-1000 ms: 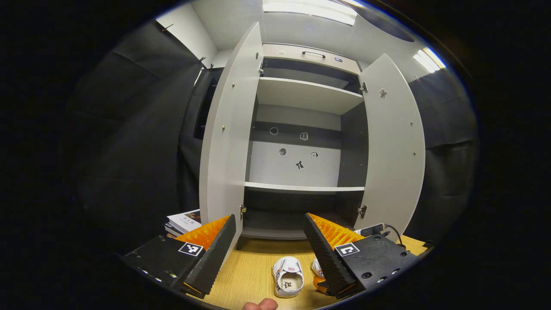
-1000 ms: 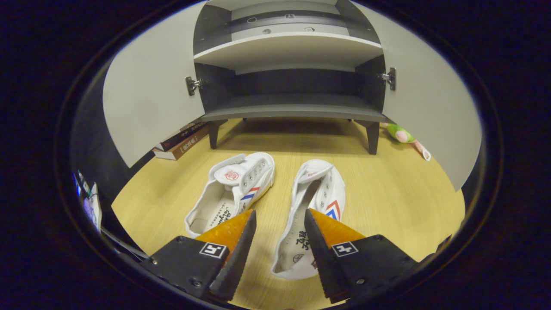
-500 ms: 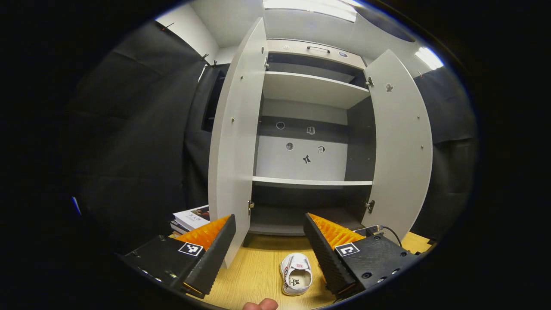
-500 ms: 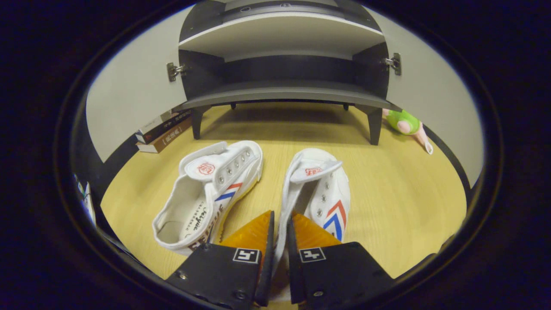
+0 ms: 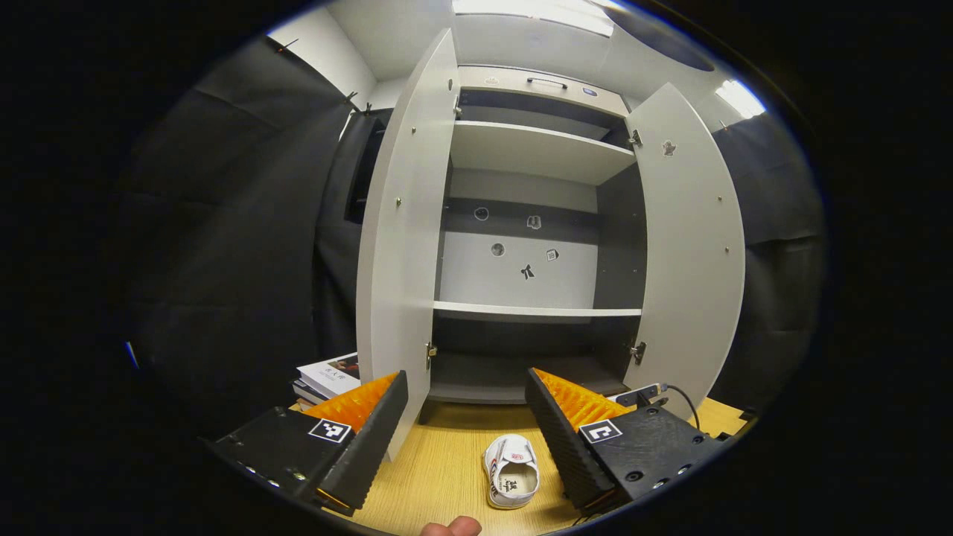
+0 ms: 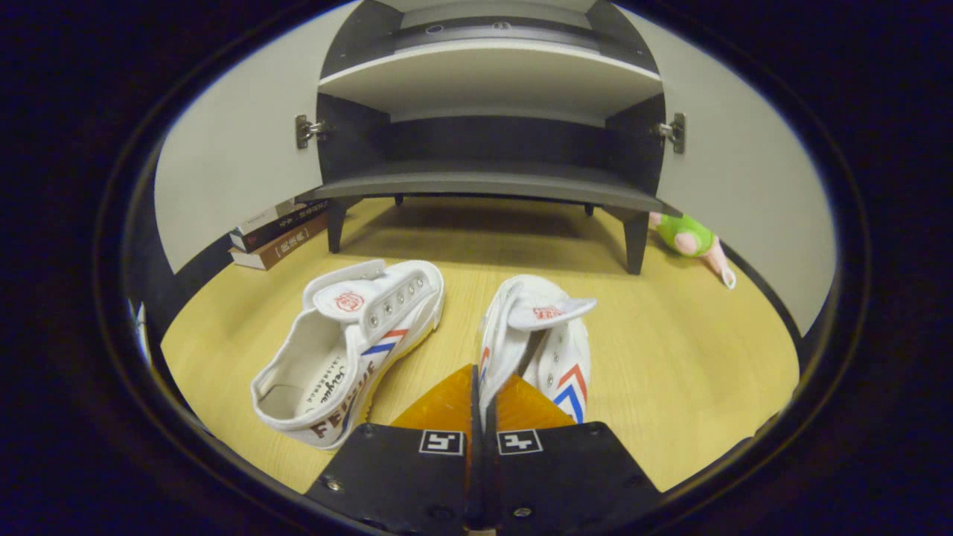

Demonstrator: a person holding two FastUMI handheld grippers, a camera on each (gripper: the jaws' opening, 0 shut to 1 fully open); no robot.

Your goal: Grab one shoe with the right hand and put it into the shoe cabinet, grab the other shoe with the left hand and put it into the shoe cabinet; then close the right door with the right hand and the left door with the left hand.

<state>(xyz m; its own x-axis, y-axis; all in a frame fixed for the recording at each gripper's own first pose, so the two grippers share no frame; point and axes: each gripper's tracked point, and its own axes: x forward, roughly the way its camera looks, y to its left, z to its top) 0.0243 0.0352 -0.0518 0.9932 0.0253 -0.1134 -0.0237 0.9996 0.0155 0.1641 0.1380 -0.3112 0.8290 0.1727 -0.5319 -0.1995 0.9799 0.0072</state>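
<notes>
**White shoes, grey cabinet, yellow wood floor**

Both shoes are white canvas: the left shoe (image 6: 350, 339) has a red-and-blue stripe and a red tongue emblem, the right shoe (image 6: 540, 339) a red-and-blue chevron. The cabinet (image 5: 536, 246) has pale grey doors and shelves with dark grey sides. The floor (image 6: 685, 357) is light yellow woodgrain. At 2 o'clock lies a green-and-pink toy (image 6: 689, 238); at 10 o'clock, brown books (image 6: 279, 231).

Ceiling light panels (image 5: 532, 13) glare white at the top of my left gripper view; the booth sides stay dim. My right gripper view is warmer, evenly lit; the shoe cabinet (image 6: 488, 182) throws a soft shadow onto the floor (image 6: 692, 357) beneath it. Fisheye bows the doors (image 5: 398, 223) hard. Focus is sharp in both.
</notes>
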